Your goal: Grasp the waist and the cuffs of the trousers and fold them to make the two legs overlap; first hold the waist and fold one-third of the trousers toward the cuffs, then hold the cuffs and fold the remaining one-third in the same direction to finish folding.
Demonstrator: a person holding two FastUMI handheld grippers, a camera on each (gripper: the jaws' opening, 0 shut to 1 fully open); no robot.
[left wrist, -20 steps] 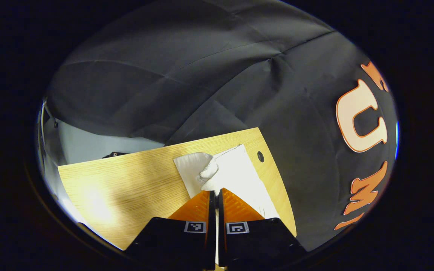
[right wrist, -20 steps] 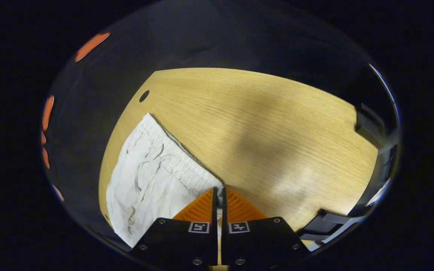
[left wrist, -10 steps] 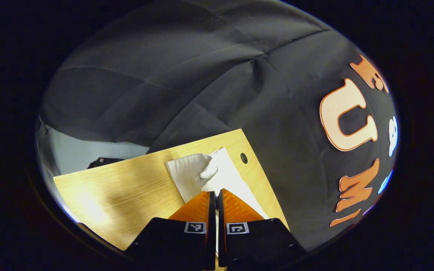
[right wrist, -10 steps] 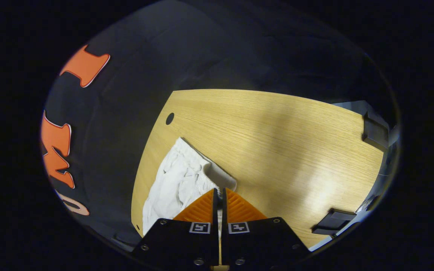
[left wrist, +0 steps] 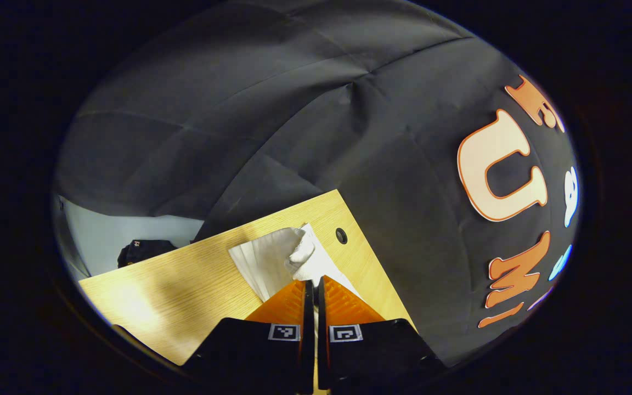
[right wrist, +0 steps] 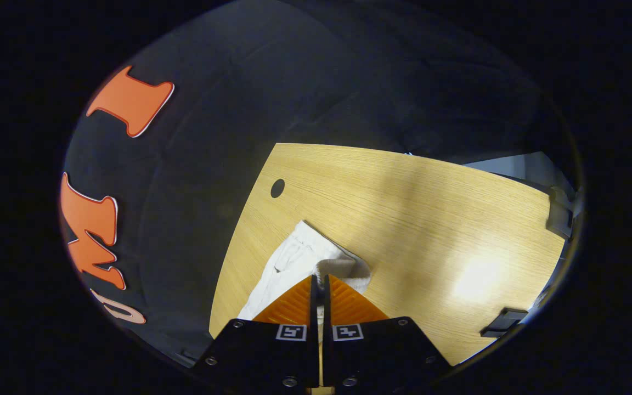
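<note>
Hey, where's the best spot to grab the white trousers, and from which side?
Grip the trousers at the gathered waist edge and at the cuff end, coming in low from the open table side. Those hems are thicker and bunch into a ridge the fingers can pinch. The right gripper and left gripper already pinch such edges.

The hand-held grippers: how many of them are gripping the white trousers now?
2. The left hand-held gripper pinches the white trousers in the left gripper view; the right hand-held gripper pinches them in the right gripper view.
</note>
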